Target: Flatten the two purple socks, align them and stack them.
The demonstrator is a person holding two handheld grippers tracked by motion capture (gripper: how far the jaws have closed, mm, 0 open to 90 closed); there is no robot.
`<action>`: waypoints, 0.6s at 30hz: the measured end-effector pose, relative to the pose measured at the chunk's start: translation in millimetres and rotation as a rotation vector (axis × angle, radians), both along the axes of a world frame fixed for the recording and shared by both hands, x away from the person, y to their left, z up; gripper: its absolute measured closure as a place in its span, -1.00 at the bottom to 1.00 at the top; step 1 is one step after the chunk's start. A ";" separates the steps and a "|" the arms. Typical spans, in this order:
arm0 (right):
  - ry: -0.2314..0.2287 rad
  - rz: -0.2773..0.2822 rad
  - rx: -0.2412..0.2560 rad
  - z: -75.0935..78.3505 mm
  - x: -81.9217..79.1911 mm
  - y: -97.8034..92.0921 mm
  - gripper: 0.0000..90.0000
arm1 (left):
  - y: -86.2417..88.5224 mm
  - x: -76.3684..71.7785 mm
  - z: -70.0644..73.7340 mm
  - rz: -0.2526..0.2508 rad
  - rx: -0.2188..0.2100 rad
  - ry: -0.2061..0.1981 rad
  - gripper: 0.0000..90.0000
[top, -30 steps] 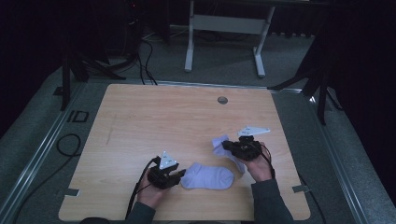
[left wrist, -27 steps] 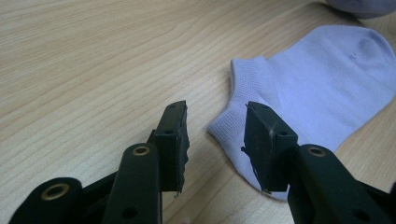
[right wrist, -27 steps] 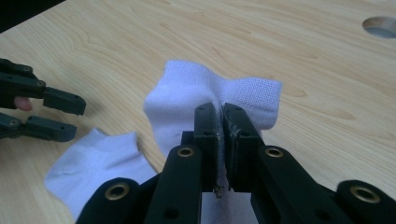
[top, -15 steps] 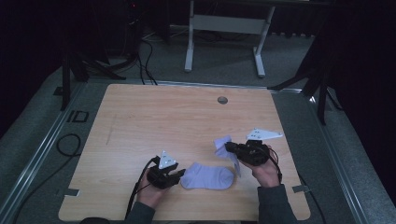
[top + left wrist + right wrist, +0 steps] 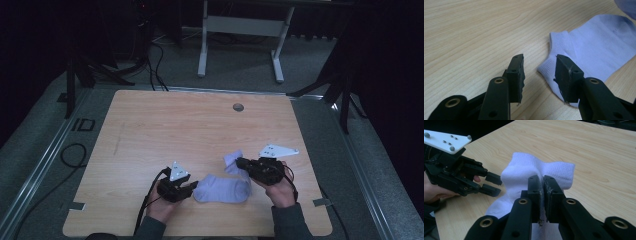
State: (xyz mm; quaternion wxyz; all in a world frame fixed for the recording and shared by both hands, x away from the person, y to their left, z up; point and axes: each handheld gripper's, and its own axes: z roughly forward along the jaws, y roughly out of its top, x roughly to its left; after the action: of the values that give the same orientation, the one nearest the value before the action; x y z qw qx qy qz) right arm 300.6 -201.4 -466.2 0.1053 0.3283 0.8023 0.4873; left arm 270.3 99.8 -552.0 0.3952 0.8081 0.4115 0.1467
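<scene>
Folding the sock [image 5: 222, 189], we keep the right gripper [image 5: 542, 185] clenched on its toe, probably, left gripper [image 5: 539, 71] released beside the cuff.

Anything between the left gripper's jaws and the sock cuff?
No, bare wood. In the left gripper view the open left gripper sits just short of the sock cuff, one jaw overlapping its corner.

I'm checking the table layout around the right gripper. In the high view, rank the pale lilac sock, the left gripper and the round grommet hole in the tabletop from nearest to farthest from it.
1. The pale lilac sock: pinched in the right gripper, lying to its left.
2. The left gripper: at the sock's other end, near the front edge.
3. The round grommet hole in the wooden tabletop: far back.
</scene>
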 end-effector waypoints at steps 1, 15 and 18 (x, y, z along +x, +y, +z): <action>0.002 0.000 0.001 -0.8 -0.4 1.0 0.87 | 0.1 0.0 0.1 0.000 -0.001 0.000 0.31; 0.032 0.011 -0.015 -23.8 0.5 15.3 0.87 | 0.1 -0.7 2.2 -0.007 -0.002 0.001 0.31; 0.038 0.011 -0.011 -27.3 0.1 17.9 0.87 | 0.2 -0.7 2.5 -0.003 -0.006 -0.001 0.31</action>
State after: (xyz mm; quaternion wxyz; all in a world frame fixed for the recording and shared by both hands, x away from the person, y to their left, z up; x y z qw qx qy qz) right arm 300.7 -183.5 -493.5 0.0894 0.3323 0.8087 0.4771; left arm 269.6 100.0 -549.5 0.3979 0.8076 0.4104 0.1451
